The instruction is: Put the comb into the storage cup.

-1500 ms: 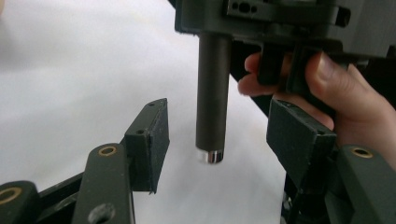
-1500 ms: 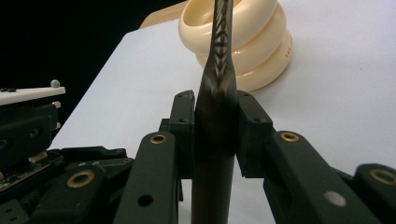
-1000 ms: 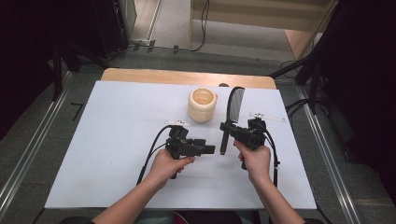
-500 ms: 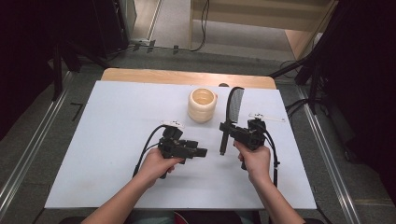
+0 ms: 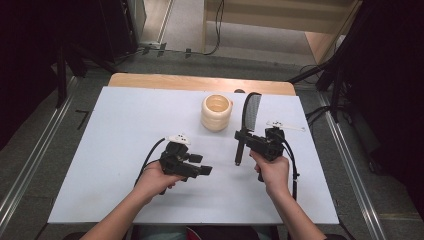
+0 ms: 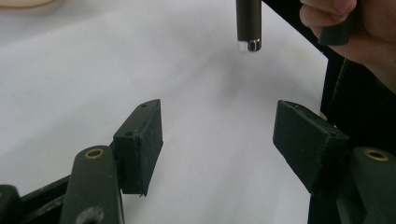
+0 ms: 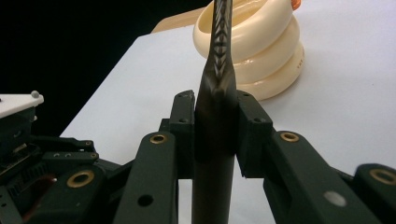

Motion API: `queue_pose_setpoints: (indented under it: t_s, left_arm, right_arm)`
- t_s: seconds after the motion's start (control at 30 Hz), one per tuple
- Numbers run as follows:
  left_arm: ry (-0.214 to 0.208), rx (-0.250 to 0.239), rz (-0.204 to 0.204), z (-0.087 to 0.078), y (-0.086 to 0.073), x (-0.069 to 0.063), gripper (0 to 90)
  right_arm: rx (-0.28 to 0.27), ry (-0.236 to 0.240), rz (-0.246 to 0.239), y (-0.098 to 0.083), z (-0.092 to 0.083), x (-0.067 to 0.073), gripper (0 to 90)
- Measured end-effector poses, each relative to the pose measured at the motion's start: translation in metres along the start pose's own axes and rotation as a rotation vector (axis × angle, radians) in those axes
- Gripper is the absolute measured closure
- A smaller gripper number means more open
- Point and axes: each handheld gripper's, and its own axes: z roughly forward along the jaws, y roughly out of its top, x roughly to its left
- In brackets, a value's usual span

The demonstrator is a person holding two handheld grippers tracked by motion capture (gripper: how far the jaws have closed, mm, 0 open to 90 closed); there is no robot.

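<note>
White table (image 5: pixel 125 115); comb (image 5: pixel 248 112) between right tool (image 5: pixel 239 137) pads.

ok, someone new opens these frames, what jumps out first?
Probably the black comb, held at mid-table in the right gripper, whose jaws are clamped on its handle, teeth end up toward the far edge. Just left of it sits a cream ribbed cup on the white table. The left gripper is open, aimed at the comb's handle tip.
</note>
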Motion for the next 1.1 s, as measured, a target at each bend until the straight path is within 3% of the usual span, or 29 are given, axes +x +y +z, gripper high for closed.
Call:
queue_pose_setpoints:
  t_s: [0.53,1.1]
  left_arm:
    - [0.048,0.012,0.01,-0.022,-0.015,0.006,34.0]
    - [0.094,0.014,0.008,-0.041,-0.027,0.013,34.0]
  right_arm:
    - [-0.023,0.047,0.007,0.005,0.009,0.002,70.0]
    - [-0.045,0.056,-0.011,0.016,0.014,0.005,70.0]
